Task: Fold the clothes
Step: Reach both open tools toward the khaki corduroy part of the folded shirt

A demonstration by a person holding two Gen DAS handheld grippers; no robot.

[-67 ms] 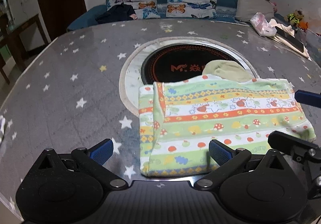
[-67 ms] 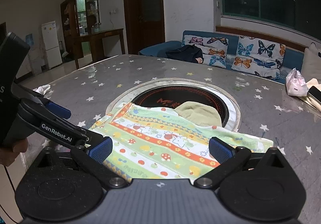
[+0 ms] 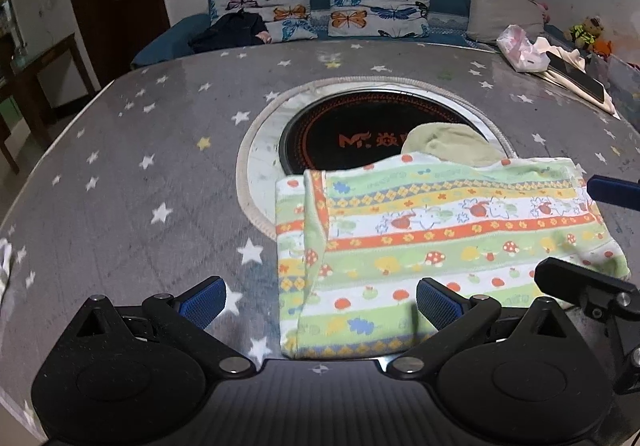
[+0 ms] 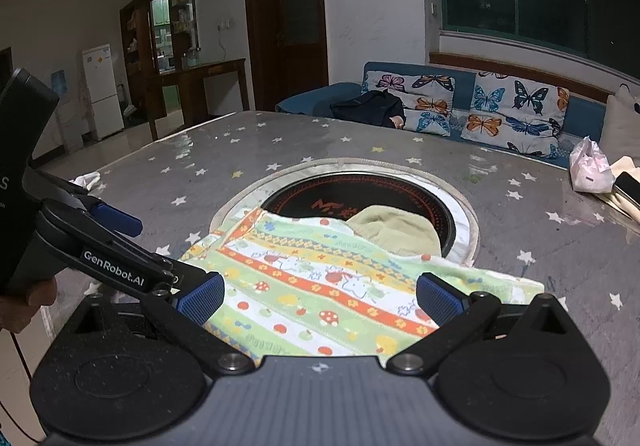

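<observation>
**Striped garment flat at the near table edge, both grippers spread**

Striped printed garment [image 3: 448, 246] lies at the near edge of the star-patterned table [image 3: 132, 182], its far hem over the round inset cooktop [image 3: 344, 126] and a pale green cloth [image 3: 448, 146]. It looks light, soft and limp; corners or the doubled left hem seem the best hold. Left gripper [image 3: 320, 300] and right gripper [image 4: 320, 296] hover over it, jaws wide, holding nothing. Bare tabletop opens leftward; a plastic bag [image 3: 522, 52] sits at the far right corner.

Garment [image 3: 440, 238] is striped green, white, orange and yellow, dotted with mushrooms and apples. Tablecloth [image 3: 140, 186] is done in grey with white stars. Butterflies are printed on the far cushions [image 3: 360, 2].
</observation>
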